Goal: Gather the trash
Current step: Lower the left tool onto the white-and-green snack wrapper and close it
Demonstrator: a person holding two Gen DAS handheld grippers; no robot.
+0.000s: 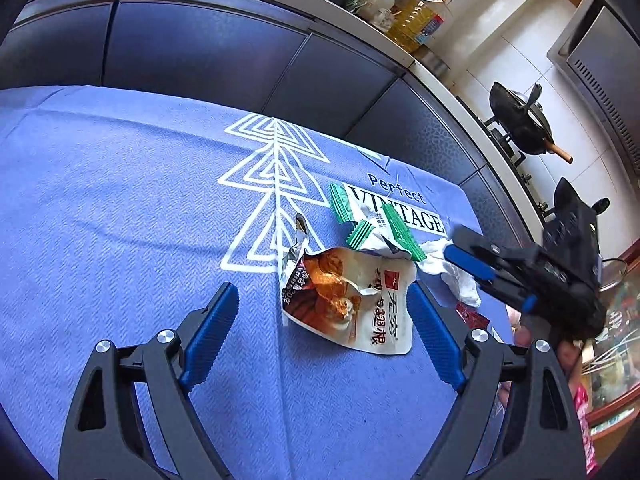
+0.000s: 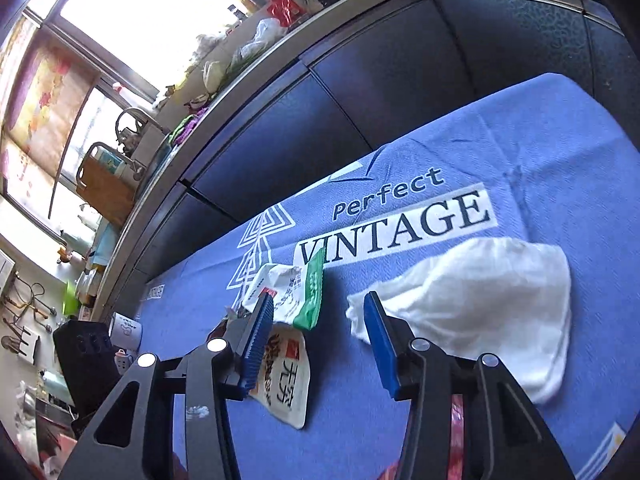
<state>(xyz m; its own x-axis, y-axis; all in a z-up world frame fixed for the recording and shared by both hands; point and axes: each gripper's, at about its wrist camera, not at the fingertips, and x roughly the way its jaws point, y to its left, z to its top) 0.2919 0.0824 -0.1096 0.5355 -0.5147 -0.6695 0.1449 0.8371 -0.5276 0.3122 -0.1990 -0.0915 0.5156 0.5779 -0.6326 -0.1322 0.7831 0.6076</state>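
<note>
A torn white snack bag with a chicken picture lies on the blue cloth, between the wide-apart fingers of my open left gripper. Its pads do not press on the bag. Beyond it lie a green-edged wrapper and a crumpled white tissue. My right gripper comes in from the right over the tissue. In the right wrist view that right gripper is open over bare cloth. The green-edged wrapper and snack bag are by its left finger. The tissue runs under its right finger.
A red wrapper lies at the cloth's right edge, and the red wrapper shows under my right gripper. Dark cabinet fronts rise behind the table. A wok sits on the stove. A white mug stands far left.
</note>
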